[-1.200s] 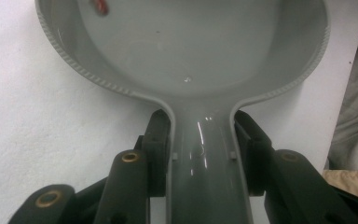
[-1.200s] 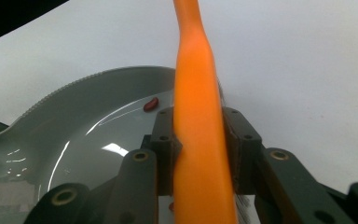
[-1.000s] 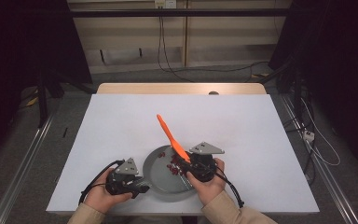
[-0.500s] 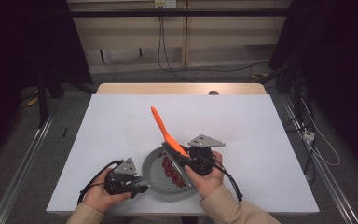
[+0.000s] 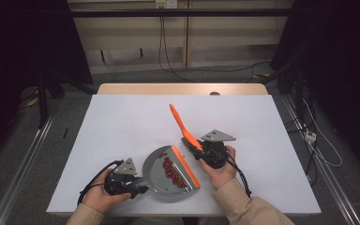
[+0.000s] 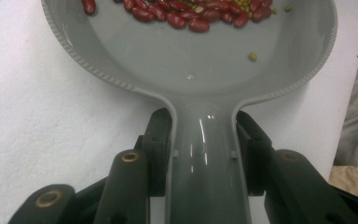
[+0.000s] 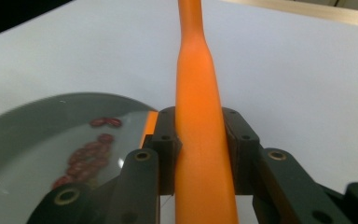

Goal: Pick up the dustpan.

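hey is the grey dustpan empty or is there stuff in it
Not empty. The grey dustpan holds a line of red beans along its orange lip, plus a few small yellowish bits.

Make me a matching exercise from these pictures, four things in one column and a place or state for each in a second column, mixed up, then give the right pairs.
Things:
1. dustpan
2. brush
3. red beans
4. tabletop

Places or states:
A. white, bearing everything else
B. orange handle clamped in the right gripper
C. lying inside the grey pan, near its orange lip
D. grey handle clamped in the left gripper

Pairs: 1-D, 2-B, 3-C, 4-A
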A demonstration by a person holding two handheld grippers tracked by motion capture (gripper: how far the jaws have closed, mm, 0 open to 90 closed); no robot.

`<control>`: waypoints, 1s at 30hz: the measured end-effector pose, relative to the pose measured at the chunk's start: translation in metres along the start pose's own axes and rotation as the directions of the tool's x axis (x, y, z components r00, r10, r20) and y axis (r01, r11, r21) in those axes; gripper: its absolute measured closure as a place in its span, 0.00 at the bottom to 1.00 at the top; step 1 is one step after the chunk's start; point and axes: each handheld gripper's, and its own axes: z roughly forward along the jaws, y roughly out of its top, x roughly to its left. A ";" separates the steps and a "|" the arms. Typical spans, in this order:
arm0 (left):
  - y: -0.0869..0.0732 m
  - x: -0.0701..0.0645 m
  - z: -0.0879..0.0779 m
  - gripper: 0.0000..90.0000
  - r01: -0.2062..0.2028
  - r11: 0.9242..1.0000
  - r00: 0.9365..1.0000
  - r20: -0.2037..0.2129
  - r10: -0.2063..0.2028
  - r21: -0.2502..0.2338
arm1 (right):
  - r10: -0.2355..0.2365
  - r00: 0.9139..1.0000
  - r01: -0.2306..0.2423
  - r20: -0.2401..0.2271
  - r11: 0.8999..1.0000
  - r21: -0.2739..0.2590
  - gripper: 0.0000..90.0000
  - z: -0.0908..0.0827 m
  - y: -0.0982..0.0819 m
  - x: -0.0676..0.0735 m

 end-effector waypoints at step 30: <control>0.000 -0.002 0.008 0.71 -0.031 0.999 0.999 -0.032 0.030 -0.041 | 0.013 0.997 -0.017 -0.073 0.998 -0.065 0.78 -0.015 0.000 0.004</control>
